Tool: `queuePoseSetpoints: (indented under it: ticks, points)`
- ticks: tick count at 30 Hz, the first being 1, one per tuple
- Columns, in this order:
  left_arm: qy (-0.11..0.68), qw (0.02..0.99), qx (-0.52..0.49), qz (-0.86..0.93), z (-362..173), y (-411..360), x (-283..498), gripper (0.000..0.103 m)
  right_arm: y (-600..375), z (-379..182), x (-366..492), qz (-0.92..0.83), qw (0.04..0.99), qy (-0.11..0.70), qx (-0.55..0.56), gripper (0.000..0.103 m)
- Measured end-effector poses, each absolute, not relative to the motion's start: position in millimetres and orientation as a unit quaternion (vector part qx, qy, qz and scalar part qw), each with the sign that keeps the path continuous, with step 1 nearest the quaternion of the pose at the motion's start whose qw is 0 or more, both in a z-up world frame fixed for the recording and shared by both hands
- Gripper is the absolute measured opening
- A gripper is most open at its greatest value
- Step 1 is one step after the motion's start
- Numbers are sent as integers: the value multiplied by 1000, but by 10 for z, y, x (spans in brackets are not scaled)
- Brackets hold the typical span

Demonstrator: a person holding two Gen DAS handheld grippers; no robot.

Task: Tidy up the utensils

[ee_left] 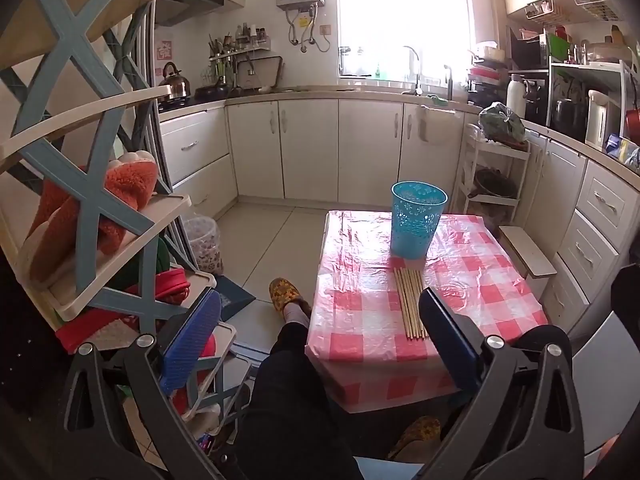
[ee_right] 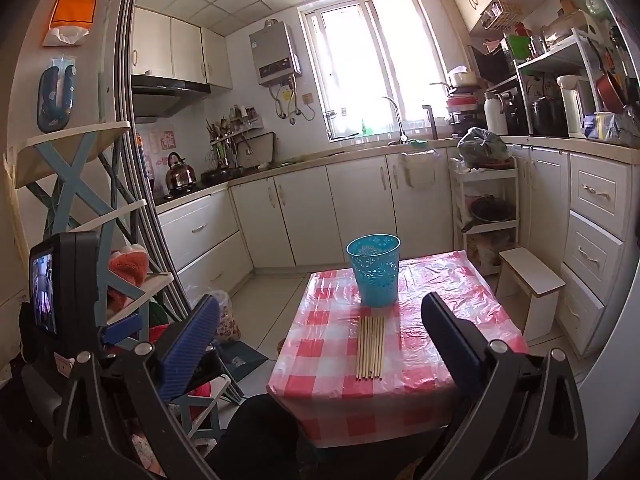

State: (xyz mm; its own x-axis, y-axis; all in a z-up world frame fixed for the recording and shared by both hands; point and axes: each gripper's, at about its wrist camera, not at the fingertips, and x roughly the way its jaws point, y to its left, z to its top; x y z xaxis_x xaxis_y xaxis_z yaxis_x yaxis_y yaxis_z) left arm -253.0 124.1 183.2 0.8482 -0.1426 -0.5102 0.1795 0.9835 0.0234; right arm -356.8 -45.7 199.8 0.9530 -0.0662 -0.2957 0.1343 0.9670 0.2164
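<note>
Nearest the left wrist lens, the left claw (ee_left: 320,328) is released, its two blue-padded fingers (ee_left: 188,344) spread wide with nothing between them. It hangs off the near left corner of the desk (ee_left: 496,276), above the person's dark-trousered leg (ee_left: 288,392) and a yellow patterned slipper (ee_left: 285,294) at about 12 o'clock from the claw's gap. Its right finger overlaps the near end of the chopsticks (ee_left: 408,302) in this view; whether it touches them I cannot tell.

In the right wrist view, the right claw (ee_right: 320,344) is likewise released and holds nothing, its fingers (ee_right: 192,344) wide apart before the near edge of the desk. The desk wears a red-and-white checked plastic cloth. A bundle of pale wooden chopsticks (ee_right: 371,347) lies flat on it, side by side, at roughly 1 o'clock from the claw's gap, pointing away from the camera. Just beyond their far ends, at 12 o'clock, a blue perforated cup (ee_right: 375,274) stands upright, close to the tips; contact is unclear.

At 9 o'clock stands a shelf rack (ee_right: 76,184) with blue crossed braces. At 3 o'clock, beside the desk, sits a small white stool (ee_right: 532,276).
</note>
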Motion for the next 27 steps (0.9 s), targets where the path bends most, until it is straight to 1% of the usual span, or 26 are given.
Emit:
queuePoseSetpoints:
  ticks: [27]
  points:
    - [264,960,34,-85,1800,1239,-2574,95,-407,1971,-3525,-53,980,150,119,97]
